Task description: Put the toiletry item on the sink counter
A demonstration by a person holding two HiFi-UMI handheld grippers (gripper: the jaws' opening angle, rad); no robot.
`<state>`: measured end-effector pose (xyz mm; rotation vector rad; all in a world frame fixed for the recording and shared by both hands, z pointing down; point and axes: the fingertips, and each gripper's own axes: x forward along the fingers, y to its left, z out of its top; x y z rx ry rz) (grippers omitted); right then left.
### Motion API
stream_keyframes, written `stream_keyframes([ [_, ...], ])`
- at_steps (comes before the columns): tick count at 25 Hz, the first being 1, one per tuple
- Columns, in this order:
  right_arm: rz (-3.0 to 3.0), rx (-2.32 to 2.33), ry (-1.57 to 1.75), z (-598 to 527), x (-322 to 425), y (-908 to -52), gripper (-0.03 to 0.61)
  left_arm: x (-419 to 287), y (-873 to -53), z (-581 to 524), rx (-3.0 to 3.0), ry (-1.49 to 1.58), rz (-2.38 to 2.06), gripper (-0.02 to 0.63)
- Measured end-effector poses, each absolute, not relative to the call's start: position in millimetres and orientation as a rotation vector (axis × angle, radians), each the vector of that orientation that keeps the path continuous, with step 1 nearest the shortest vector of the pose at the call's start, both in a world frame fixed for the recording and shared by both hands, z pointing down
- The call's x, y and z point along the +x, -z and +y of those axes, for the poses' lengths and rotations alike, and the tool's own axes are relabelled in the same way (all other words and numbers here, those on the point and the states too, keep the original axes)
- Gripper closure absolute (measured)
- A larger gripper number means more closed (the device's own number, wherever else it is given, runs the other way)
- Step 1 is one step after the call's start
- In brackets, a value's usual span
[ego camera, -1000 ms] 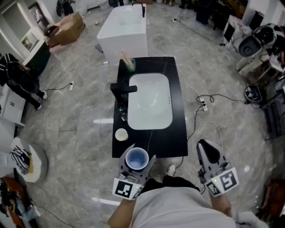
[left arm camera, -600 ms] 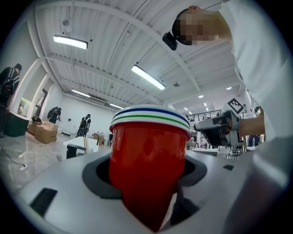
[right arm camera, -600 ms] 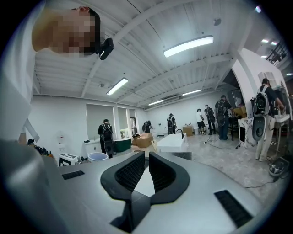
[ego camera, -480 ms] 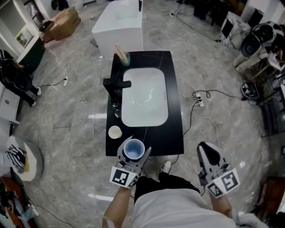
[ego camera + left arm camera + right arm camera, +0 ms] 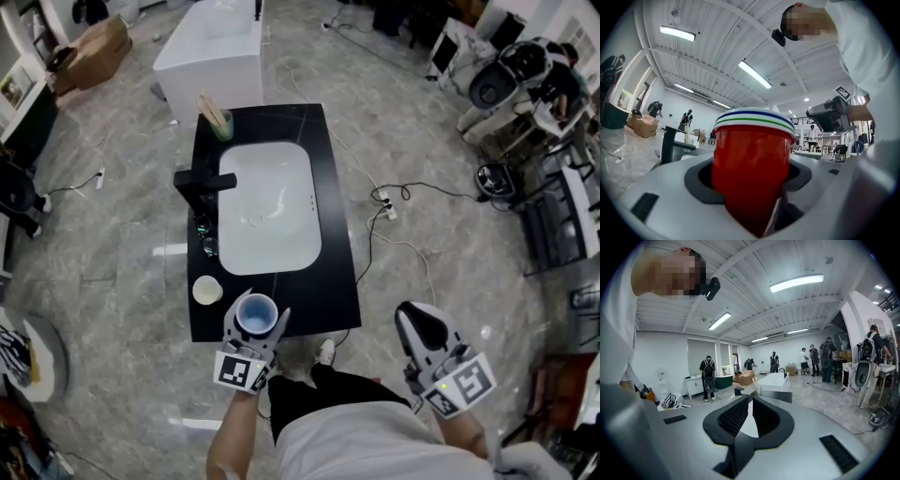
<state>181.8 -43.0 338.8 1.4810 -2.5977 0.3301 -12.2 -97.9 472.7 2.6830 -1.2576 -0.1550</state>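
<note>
L gripper [image 5: 255, 319] clamped on red cup [image 5: 752, 159] w/ white striped rim, upright, mouth up, blue inside. In head view the cup shows over near edge of black surface [image 5: 339, 272]. Small cream round item [image 5: 207, 290] lies on surface just left of L gripper, w/ white sink basin [image 5: 267, 206] and black tap [image 5: 201, 182] farther ahead. R gripper [image 5: 419, 321] has jaws together, nothing between, off the surface and well apart to the right.
</note>
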Motion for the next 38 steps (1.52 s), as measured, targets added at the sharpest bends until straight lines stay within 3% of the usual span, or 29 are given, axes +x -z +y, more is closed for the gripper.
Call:
stream_keyframes([
  [18,-2.603,1.371,-0.41,-49,172,-374,0.527,-4,-554,-114,2.67,-0.043,-1.191,0.314],
  [38,-2.511,1.395,-0.479,-43,191,-407,0.528,2,-591,-127,2.68,-0.134,-1.133,0.291],
])
